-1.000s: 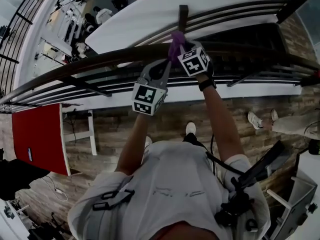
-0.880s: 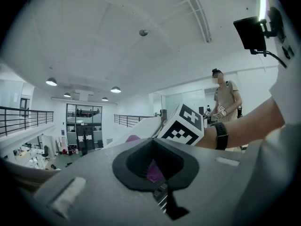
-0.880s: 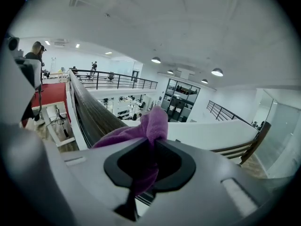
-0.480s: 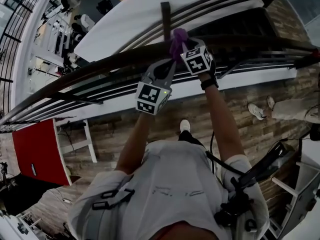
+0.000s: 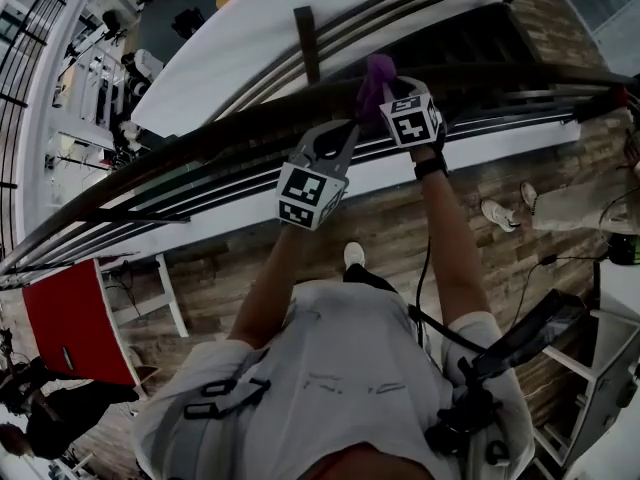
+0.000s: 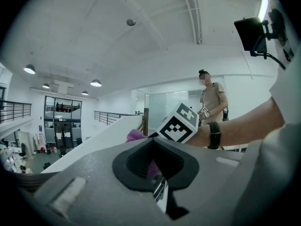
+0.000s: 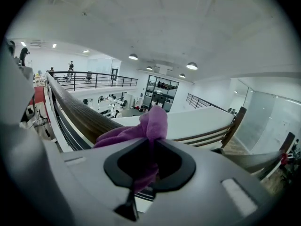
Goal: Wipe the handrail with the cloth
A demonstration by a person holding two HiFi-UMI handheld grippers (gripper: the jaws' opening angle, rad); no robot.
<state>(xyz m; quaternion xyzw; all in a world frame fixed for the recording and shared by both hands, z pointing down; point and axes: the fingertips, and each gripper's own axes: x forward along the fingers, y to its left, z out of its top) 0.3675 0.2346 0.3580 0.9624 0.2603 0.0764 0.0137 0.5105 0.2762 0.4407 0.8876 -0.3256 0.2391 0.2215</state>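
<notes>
A dark brown wooden handrail (image 5: pixel 200 138) curves from lower left to upper right in the head view. My right gripper (image 5: pixel 387 94) is shut on a purple cloth (image 5: pixel 378 76) and holds it against the top of the rail. In the right gripper view the cloth (image 7: pixel 151 124) bunches out of the shut jaws of the right gripper (image 7: pixel 151 144), with the handrail (image 7: pixel 77 112) running off to the left. My left gripper (image 5: pixel 349 128) hovers at the rail just left of the cloth, jaws together and holding nothing. In the left gripper view, a bit of the cloth (image 6: pixel 135 135) shows past the left gripper (image 6: pixel 152 142).
Thin metal bars (image 5: pixel 170 183) run under the rail, and a dark post (image 5: pixel 306 30) stands beyond it. A lower floor lies far below. A red panel (image 5: pixel 75 318) and a white frame (image 5: pixel 165 303) stand at left. A person (image 6: pixel 211 102) stands nearby on the right.
My right gripper has slid the cloth to the right along the handrail. The left gripper has followed a little, staying just left of it.
</notes>
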